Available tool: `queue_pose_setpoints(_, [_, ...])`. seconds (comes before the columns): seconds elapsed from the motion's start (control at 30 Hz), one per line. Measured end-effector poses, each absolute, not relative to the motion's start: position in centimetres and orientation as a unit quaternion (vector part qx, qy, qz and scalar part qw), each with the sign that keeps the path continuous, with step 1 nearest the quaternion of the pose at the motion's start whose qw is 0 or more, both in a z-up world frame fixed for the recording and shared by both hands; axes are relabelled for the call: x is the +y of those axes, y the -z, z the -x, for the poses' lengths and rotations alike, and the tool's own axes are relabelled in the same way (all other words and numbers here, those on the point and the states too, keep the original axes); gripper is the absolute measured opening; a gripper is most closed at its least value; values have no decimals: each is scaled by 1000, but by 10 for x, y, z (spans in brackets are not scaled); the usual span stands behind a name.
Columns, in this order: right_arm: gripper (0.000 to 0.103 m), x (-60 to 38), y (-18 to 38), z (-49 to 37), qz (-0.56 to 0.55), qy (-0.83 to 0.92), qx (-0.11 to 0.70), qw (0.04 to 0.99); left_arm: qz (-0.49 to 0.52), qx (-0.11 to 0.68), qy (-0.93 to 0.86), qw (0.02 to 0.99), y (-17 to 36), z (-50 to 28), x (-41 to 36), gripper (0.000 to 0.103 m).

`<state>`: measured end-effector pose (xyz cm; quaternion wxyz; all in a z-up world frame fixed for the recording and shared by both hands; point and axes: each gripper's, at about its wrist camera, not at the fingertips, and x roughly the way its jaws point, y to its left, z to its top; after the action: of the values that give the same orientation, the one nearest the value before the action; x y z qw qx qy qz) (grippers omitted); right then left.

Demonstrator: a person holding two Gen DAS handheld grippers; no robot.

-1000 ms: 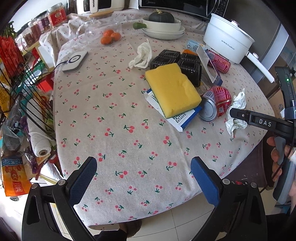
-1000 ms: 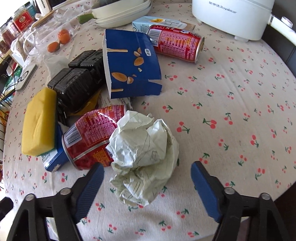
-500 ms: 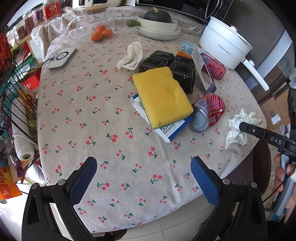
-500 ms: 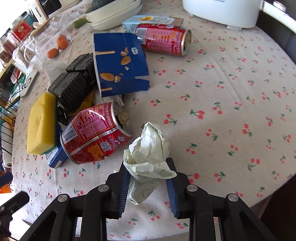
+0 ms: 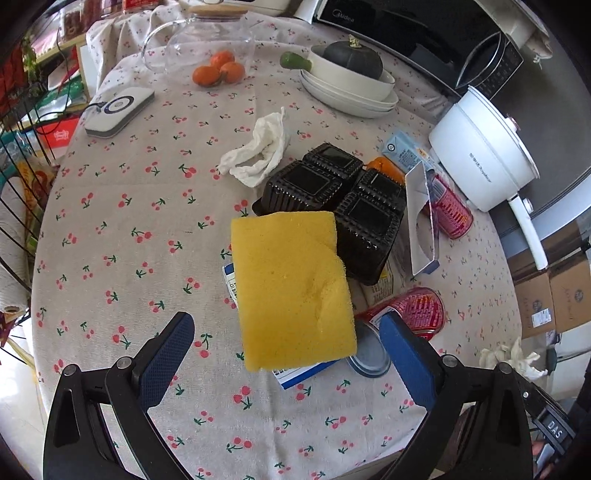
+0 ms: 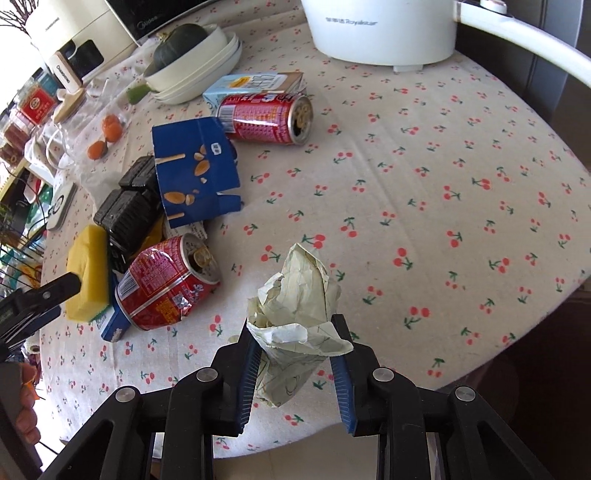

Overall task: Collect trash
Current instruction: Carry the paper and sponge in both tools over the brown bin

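While pinched between right gripper (image 6: 295, 360) fingers, crumpled paper (image 6: 295, 314), long axis upright.

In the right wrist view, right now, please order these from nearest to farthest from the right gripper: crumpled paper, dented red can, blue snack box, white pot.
1. Crumpled paper, clamped in the right gripper.
2. Dented red can, left.
3. Blue snack box, farther left.
4. White pot, top edge.
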<state>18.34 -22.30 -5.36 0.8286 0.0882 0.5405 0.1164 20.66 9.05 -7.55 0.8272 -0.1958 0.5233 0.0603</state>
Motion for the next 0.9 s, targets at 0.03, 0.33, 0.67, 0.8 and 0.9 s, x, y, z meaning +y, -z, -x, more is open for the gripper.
queue_pose_setpoints(0.03, [32,-225,52,-182,-89,-117,539,829,193,525,-67,826,78,-208,90,98])
queue_pose_setpoints(0.33, [32,-240,38,-163,-80,-116,526,839,186,527,-72,826,81,-199,93,62])
queue_pose_setpoints(0.67, [32,-257,25,-138,-77,-116,510,849,183,502,-39,845,54,-172,85,60])
queue_pose_setpoints(0.8, [32,-268,20,-127,-80,-113,504,853,162,500,-13,851,46,-162,64,60])
queue_pose_setpoints(0.9, [32,-280,18,-118,-83,-109,501,855,150,501,14,852,40,-153,45,60])
